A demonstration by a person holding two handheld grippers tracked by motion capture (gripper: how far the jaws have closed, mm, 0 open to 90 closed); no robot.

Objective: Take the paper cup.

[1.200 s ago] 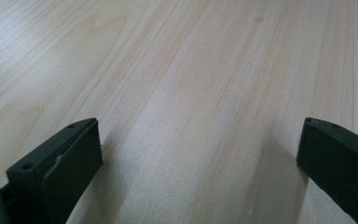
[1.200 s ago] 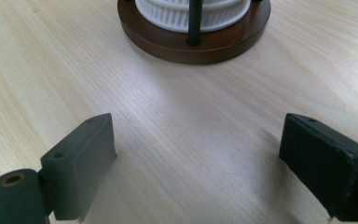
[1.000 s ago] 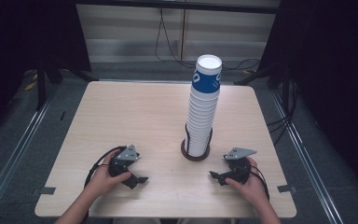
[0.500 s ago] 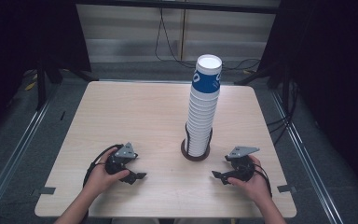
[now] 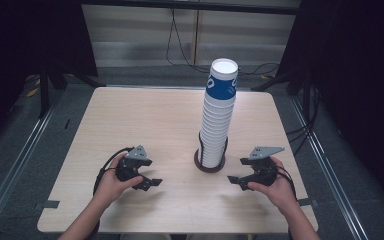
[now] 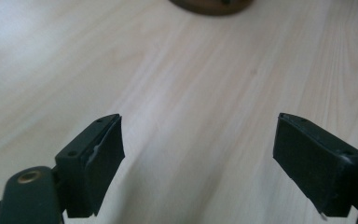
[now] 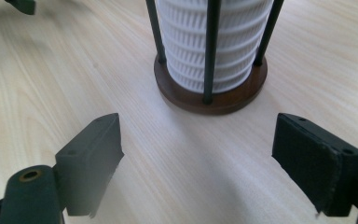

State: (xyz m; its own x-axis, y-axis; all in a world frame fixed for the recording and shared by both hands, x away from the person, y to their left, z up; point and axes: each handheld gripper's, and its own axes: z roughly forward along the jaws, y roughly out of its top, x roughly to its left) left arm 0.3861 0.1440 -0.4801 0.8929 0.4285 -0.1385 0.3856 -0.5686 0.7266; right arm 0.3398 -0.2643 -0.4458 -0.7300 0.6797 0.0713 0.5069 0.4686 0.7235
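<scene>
Currently, by label:
Cup stack [image 5: 216, 120]: standing upright in the wooden holder [image 5: 210, 163], right of the worktop [image 5: 130, 120] centre, its top cup carrying a blue band.
Left hand-held gripper [image 5: 149, 183]: resting low at the near left, jaws gaping apart, holding nothing.
Right hand-held gripper [image 5: 236, 180]: jaws spread wide, pointing at the holder's base just beside it.
Step in hand: judging by the poses, both are readying to reach for the cups.
Doing it well: rising to the top cup, closing gently on its rim, lifting straight so the thin rods [image 7: 211, 46] and the stack are not tipping.
</scene>
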